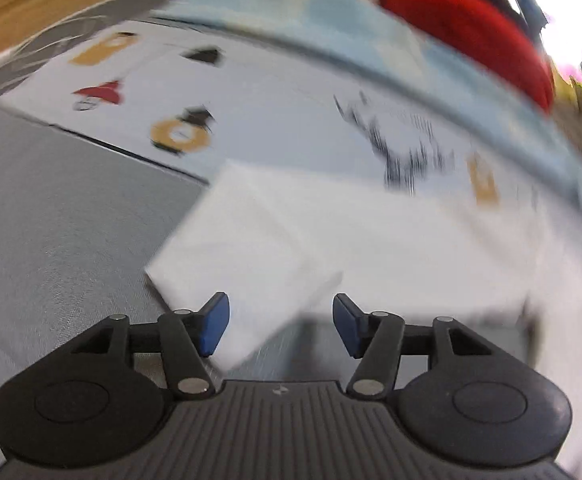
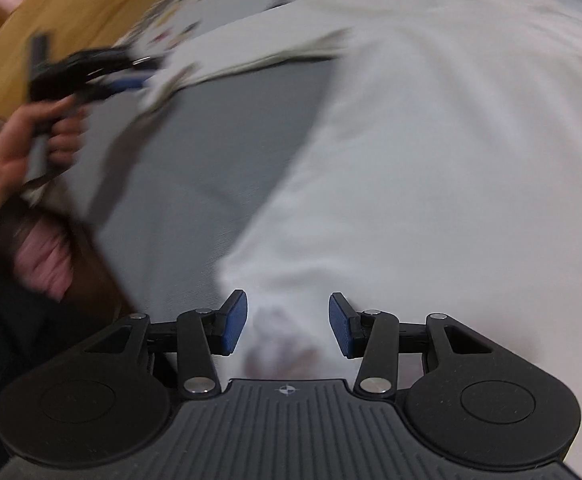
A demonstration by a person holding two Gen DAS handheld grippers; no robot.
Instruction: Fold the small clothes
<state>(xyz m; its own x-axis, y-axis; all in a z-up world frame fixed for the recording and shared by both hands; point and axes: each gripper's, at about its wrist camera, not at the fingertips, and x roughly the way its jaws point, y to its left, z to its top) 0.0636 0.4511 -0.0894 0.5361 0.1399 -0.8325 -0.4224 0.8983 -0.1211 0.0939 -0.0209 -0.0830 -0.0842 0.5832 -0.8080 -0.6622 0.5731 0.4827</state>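
Note:
A white garment (image 1: 331,232) lies on the grey table (image 1: 51,216); its far part is pale blue with small printed figures (image 1: 179,136). My left gripper (image 1: 281,322) is open, its blue pads either side of a white sleeve corner (image 1: 243,264). My right gripper (image 2: 287,322) is open over the edge of the same white garment (image 2: 431,160), with cloth between the pads. The left gripper also shows in the right wrist view (image 2: 131,76), held in a hand at the garment's far corner. Both views are blurred.
A red cloth (image 1: 471,28) and pale fabrics lie beyond the garment. A wooden surface (image 2: 71,12) borders the grey table (image 2: 211,152) at the left. The person's hand (image 2: 47,264) is at the table's left edge.

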